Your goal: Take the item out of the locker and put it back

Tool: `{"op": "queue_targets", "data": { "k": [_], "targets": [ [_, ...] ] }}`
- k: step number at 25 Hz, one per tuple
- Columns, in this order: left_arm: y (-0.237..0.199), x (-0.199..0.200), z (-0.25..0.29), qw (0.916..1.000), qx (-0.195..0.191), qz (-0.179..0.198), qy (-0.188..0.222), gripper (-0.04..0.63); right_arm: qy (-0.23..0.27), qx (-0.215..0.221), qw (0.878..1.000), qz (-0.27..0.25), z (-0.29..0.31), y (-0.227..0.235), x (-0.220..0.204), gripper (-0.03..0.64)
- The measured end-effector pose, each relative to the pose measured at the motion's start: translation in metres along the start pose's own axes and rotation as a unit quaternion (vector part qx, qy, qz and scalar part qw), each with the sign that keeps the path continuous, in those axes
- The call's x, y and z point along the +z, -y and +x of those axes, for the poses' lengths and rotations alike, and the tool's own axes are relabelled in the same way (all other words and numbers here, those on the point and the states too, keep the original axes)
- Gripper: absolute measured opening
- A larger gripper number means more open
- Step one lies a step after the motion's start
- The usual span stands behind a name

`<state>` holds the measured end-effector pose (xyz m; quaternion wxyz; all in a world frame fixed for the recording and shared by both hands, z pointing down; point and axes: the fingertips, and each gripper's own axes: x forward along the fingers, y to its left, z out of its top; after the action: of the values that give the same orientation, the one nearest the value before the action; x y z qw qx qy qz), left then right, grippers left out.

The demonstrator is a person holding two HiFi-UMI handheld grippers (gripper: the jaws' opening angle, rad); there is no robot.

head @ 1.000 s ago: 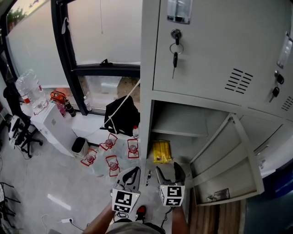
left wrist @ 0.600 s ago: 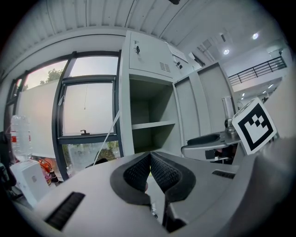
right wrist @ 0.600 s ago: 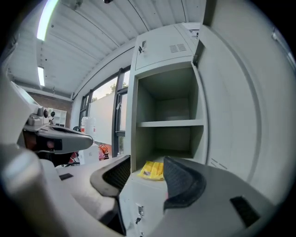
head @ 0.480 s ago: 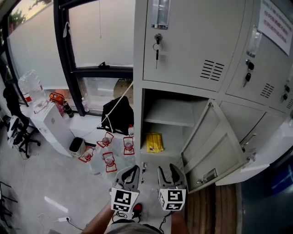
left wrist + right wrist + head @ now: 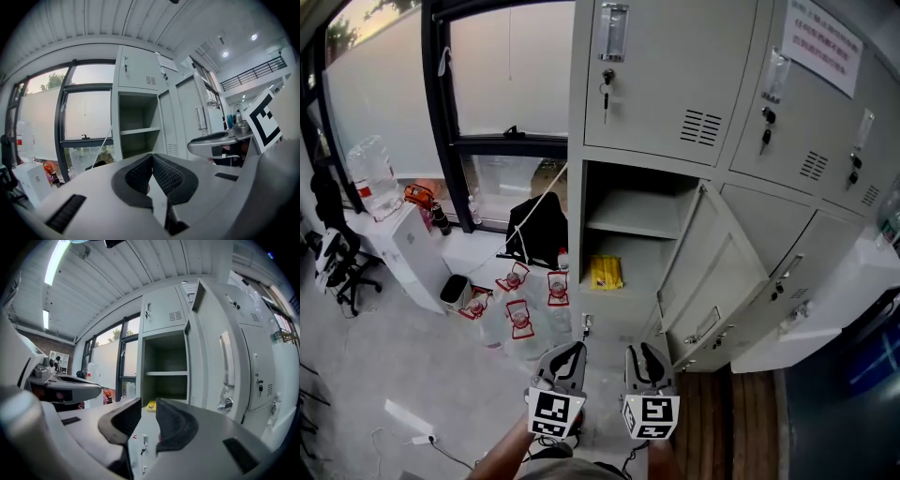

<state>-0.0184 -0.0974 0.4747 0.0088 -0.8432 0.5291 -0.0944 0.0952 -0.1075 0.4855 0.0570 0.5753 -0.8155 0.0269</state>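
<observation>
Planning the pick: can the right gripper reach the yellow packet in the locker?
Probably yes: the door stands open, nothing blocks the yellow packet; the right gripper, jaws closing, is empty.

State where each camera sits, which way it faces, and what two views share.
Head view: on the head, looking steeply down at the open locker; left tongs, right tongs and an arm below.
Left gripper view: on the left tongs, facing the locker over shut jaws; right tongs at right.
Right gripper view: on the right tongs, facing the locker; jaws closing on nothing.
Shared: head and right gripper views show the yellow item.
</observation>
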Motion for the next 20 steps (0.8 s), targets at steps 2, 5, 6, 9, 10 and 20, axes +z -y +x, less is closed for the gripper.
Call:
{"op": "queue_targets", "data": {
  "k": [2, 5, 6, 9, 10, 20],
  "targets": [
    [0.010, -0.002, -0.011, 1.0000, 0.000, -0.001, 0.000, 0.021, 0.003, -0.001, 1.000, 0.000, -0.016, -0.002, -0.001, 0.092],
    [0.023, -0.006, -0.026, 1.0000, 0.001, -0.002, -0.002, 0.021, 0.005, -0.001, 1.000, 0.001, -0.037, -0.005, -0.005, 0.063],
    [0.027, -0.007, -0.031, 1.0000, 0.001, -0.003, -0.002, 0.021, 0.004, 0.000, 1.000, 0.001, -0.043, -0.007, -0.007, 0.055],
    [0.038, -0.010, -0.043, 1.0000, -0.001, -0.004, -0.003, 0.021, 0.003, 0.003, 1.000, -0.001, -0.060, -0.011, -0.011, 0.041],
    [0.041, -0.011, -0.047, 1.0000, -0.001, -0.004, -0.003, 0.021, 0.004, 0.003, 1.000, -0.001, -0.065, -0.012, -0.012, 0.038],
    [0.062, -0.020, -0.066, 0.9999, -0.009, -0.004, -0.008, 0.021, -0.004, 0.005, 1.000, 0.006, -0.096, -0.019, -0.024, 0.018]
  ]
}}
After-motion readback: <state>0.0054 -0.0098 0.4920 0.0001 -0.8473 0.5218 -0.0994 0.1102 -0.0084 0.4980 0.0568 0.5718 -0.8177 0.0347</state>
